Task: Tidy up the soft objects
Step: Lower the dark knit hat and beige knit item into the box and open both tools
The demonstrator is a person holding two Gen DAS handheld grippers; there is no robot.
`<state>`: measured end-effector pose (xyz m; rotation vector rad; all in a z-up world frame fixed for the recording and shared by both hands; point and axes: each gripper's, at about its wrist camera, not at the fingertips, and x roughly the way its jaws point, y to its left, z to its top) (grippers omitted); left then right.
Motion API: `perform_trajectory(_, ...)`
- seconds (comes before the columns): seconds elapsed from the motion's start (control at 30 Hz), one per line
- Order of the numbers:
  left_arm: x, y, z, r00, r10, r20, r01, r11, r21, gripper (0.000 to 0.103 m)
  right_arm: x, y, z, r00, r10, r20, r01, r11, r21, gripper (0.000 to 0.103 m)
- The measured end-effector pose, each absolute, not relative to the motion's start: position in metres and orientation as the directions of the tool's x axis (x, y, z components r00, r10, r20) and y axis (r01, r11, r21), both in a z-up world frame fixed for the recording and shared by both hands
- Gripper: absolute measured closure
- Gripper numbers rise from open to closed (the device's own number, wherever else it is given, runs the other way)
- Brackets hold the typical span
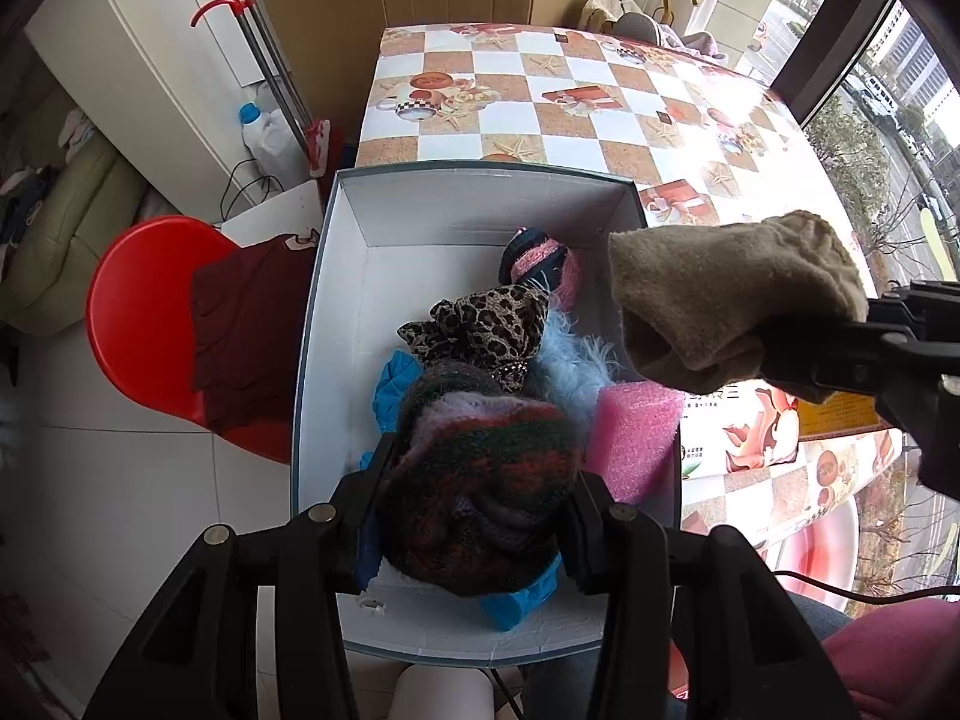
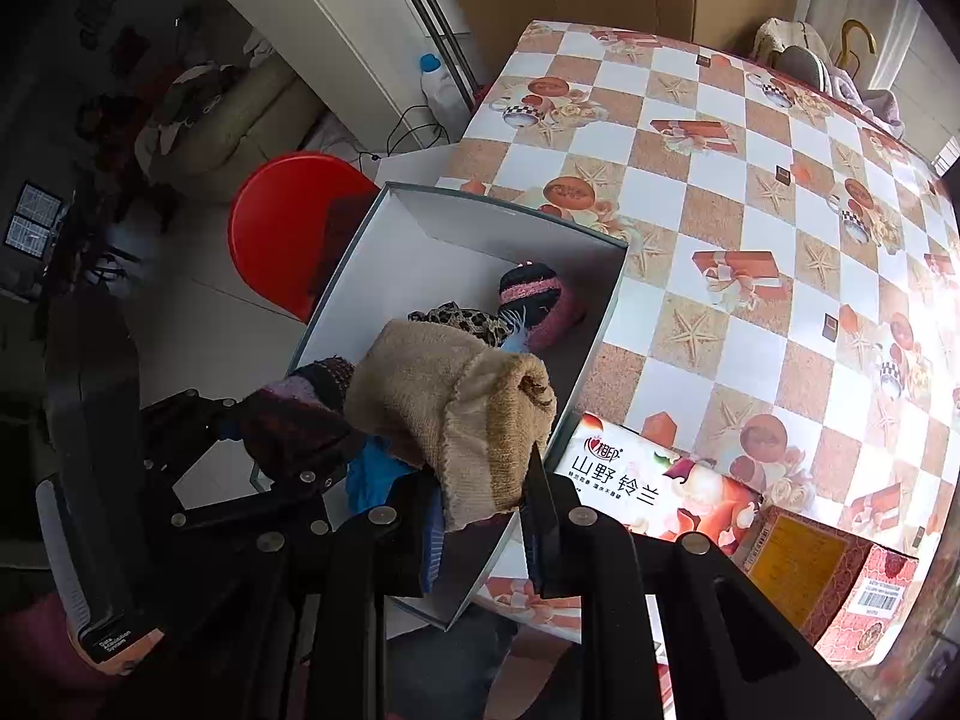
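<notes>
Holding a striped knit bundle point(image 1: 480, 480) low inside the white box point(image 1: 336, 276), the left gripper point(image 1: 474, 516) risks snagging it; the right gripper point(image 2: 480, 510), clamped on a beige sock point(image 2: 456, 414) over the rim, could drop it onto the bench point(image 2: 750, 210).

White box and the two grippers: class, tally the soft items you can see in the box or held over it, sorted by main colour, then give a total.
Blue: 2 (blue cloth, pale blue fluffy piece)
Pink: 2 (pink foam block, pink-and-black striped sock)
Tan: 1 (tan sock, in the right gripper)
Leopard print: 1 (leopard scarf)
Red-green knit: 1 (knit bundle, in the left gripper)
Total: 7
</notes>
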<state>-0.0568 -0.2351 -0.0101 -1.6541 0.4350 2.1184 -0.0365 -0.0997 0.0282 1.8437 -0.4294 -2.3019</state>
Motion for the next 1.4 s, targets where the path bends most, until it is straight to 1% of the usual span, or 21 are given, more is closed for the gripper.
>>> perform_trajectory(0.63,-0.064,-0.237,-0.014,-0.198,0.118,-0.973,-0.514,-0.858,0.0,0.052,-0.053,-0.114,0.027,-0.227,-0.288,-0.93,-0.013,-0.954,0.299,0.08)
perform_trajectory(1.03,-0.066,-0.234,-0.013,-0.205,0.114,-0.972,-0.522,-0.853,0.01,0.052,-0.053,-0.108,0.028,-0.233,-0.285,-0.93,-0.029,-0.954,0.3,0.081)
perform_trajectory(1.4,-0.07,-0.241,-0.02,-0.196,0.097,-0.976,-0.495,-0.869,0.013,0.051,-0.06,-0.116,0.022,-0.21,-0.293,-0.933,-0.011,-0.953,0.302,0.08)
